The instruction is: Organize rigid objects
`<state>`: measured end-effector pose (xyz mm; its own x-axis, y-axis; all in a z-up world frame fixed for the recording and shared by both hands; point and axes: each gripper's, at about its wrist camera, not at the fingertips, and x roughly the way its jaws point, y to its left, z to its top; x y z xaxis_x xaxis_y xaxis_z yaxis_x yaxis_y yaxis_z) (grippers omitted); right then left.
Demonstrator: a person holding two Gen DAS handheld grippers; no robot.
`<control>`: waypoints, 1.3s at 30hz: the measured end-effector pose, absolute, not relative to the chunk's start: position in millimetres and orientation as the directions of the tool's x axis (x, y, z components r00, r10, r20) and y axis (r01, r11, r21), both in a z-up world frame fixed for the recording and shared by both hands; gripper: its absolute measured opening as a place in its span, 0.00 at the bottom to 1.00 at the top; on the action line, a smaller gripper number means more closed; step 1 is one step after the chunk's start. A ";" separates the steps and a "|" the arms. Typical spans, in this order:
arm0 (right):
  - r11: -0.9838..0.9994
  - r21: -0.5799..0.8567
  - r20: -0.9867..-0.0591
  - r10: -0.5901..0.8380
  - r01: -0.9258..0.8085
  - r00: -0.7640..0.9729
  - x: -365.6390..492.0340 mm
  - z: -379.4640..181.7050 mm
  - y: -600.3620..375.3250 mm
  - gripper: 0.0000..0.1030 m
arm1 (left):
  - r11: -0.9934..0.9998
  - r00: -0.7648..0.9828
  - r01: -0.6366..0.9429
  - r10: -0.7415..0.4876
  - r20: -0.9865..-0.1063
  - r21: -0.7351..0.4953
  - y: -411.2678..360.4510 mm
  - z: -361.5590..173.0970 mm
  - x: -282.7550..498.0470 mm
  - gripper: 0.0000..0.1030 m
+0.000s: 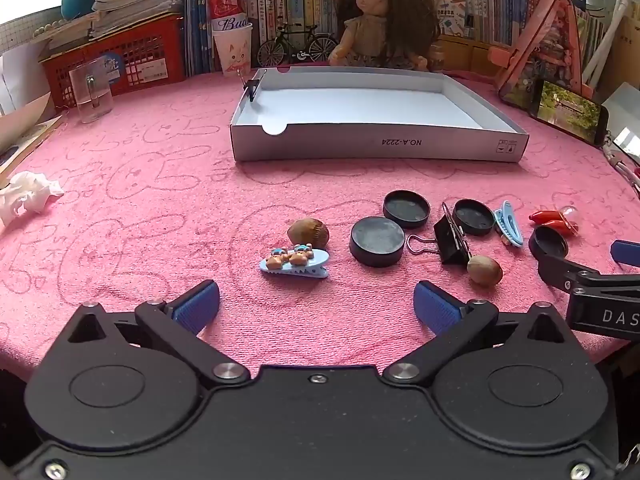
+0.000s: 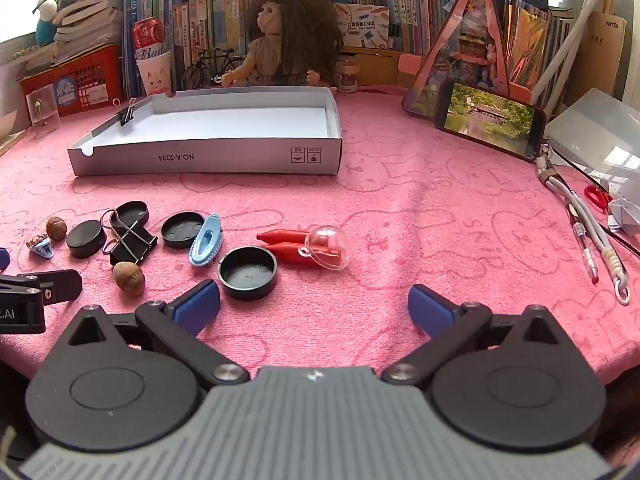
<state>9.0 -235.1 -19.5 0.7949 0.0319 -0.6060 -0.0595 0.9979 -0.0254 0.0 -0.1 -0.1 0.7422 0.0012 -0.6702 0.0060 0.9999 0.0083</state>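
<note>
Left gripper [image 1: 316,304] and right gripper [image 2: 314,304]: fingers spread, holding nothing. Caps [image 1: 377,241], clips [image 1: 452,236] and nuts [image 1: 308,233] lie near on the table [image 1: 140,200]; white box [image 1: 376,146] sits farther back.

Bare pink cloth [image 1: 160,208] between clutter and box [image 1: 376,146]: free passage. Caps [image 1: 377,241], clips [image 1: 454,238], nuts [image 1: 308,233] crowd the near strip. Doll [image 1: 380,20], cup [image 1: 234,50] block behind box.

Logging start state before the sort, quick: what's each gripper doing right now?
Left gripper: open, holding nothing.
Right gripper: open, holding nothing.
</note>
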 end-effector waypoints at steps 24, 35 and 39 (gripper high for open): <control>0.998 -0.027 -0.611 0.029 -0.058 0.791 9.8 -20.0 -234.3 1.00 | 1.000 0.734 -0.002 0.006 -0.679 0.007 1.1 -2.8 0.6 1.00; 0.998 -0.026 -0.612 0.029 -0.057 0.790 9.6 -19.6 -234.2 1.00 | 1.000 0.732 -0.003 0.007 -0.681 0.007 0.7 -2.0 0.8 1.00; 0.998 -0.027 -0.612 0.029 -0.057 0.790 9.4 -19.7 -234.2 1.00 | 1.000 0.732 -0.002 0.006 -0.681 0.007 0.6 -2.1 0.8 1.00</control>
<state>9.4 -234.2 -19.7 0.7902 0.0288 -0.6122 -0.0569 0.9980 -0.0266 0.8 0.6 -2.1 0.7323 0.0065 -0.6810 -0.0023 1.0000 0.0070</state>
